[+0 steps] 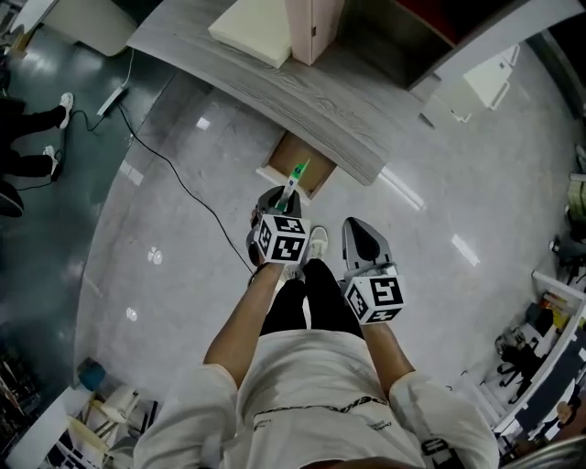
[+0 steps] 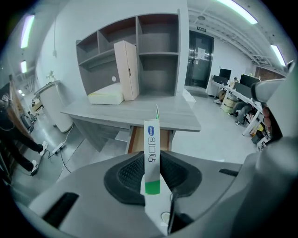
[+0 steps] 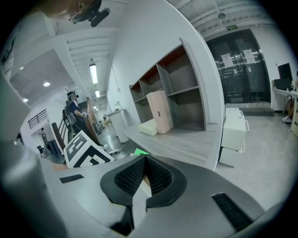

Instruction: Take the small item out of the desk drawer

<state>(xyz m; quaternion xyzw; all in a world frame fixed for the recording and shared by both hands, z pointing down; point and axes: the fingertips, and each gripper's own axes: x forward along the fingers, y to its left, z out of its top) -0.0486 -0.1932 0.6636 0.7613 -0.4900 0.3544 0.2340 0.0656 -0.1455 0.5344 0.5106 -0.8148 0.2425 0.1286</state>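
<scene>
My left gripper [image 1: 282,203] is shut on a slim white box with a green band [image 1: 295,178]. It holds the box upright above the floor, just in front of the desk. In the left gripper view the box [image 2: 152,155] stands between the black pads [image 2: 129,174]. Beyond it the brown desk drawer [image 2: 148,139] is pulled out under the grey desk top [image 2: 135,114]. In the head view the drawer [image 1: 295,158] shows open, and I cannot see inside it. My right gripper [image 1: 364,245] hangs beside the left one, lower right, its jaws closed on nothing [image 3: 144,160].
A cream cushion [image 1: 252,37] and a tall beige box [image 1: 316,27] sit on the desk. A black cable [image 1: 174,174] runs across the floor from a power strip [image 1: 112,101]. A person's feet [image 1: 37,137] are at the far left. A white cabinet [image 3: 235,135] stands right of the desk.
</scene>
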